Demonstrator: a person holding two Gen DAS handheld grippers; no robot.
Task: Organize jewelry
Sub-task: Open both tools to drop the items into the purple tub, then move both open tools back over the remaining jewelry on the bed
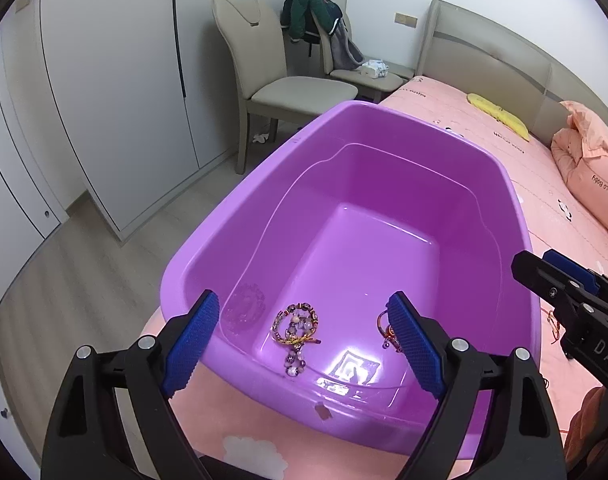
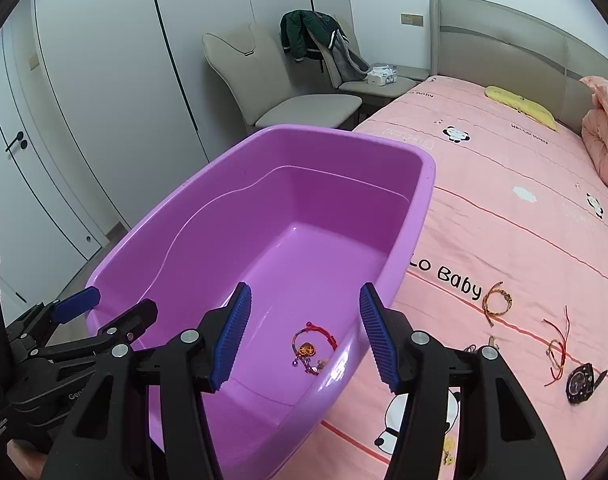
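A tub [image 2: 407, 200] stands on the bed [image 2: 503, 208], with two bracelets [image 1: 296, 326] on its floor near the front wall. Right of the tub, a braided bracelet [image 2: 497, 299], cords [image 2: 557, 350] and a watch [image 2: 580, 378] lie on the bed. Behind the tub stand two chairs [image 2: 264, 80].

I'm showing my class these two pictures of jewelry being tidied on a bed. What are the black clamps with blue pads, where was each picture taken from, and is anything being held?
They are two hand-held grippers, each carrying its own camera looking along its fingers. One picture looks out from the left gripper, the other from the right gripper. Both are open, holding nothing. A purple tub sits on the pink bedsheet, with a beaded bracelet and a red cord bracelet inside. A braided bracelet, red strings and a black watch lie outside.
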